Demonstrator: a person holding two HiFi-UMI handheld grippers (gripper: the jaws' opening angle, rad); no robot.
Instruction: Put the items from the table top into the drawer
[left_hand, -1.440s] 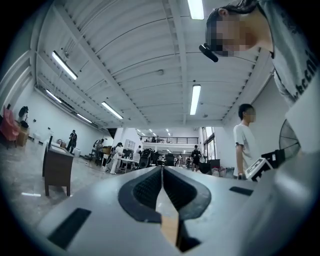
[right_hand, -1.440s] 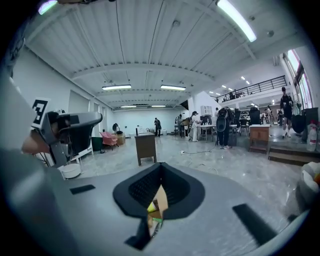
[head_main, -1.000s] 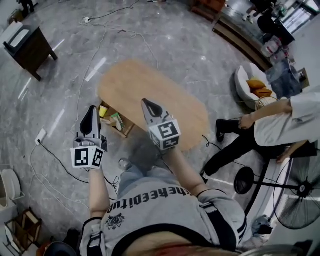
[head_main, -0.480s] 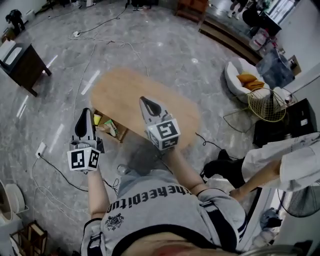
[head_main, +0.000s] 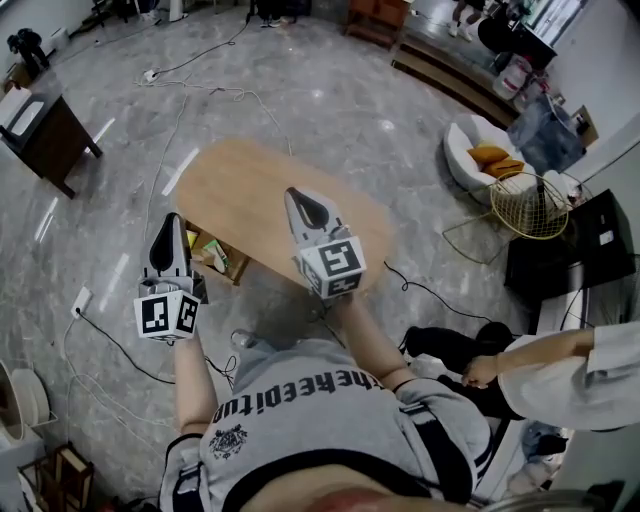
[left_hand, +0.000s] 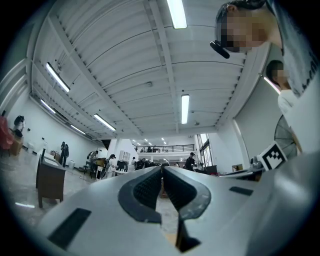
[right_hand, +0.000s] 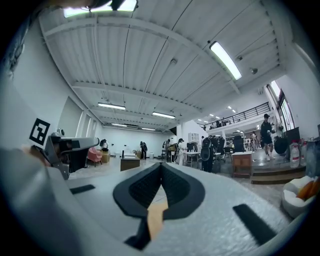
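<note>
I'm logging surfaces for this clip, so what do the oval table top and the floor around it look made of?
The oval table top is probably light wood or wood-look laminate with a matte finish, going by its even tan colour. The floor is likely polished grey stone or marble-look tile, given its pale veining and bright streaks of reflected light.

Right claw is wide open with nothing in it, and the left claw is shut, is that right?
Not quite. The right claw is not wide open: it is shut, jaws pressed together, as the right gripper view shows. It has nothing in it, and the left claw is shut.
</note>
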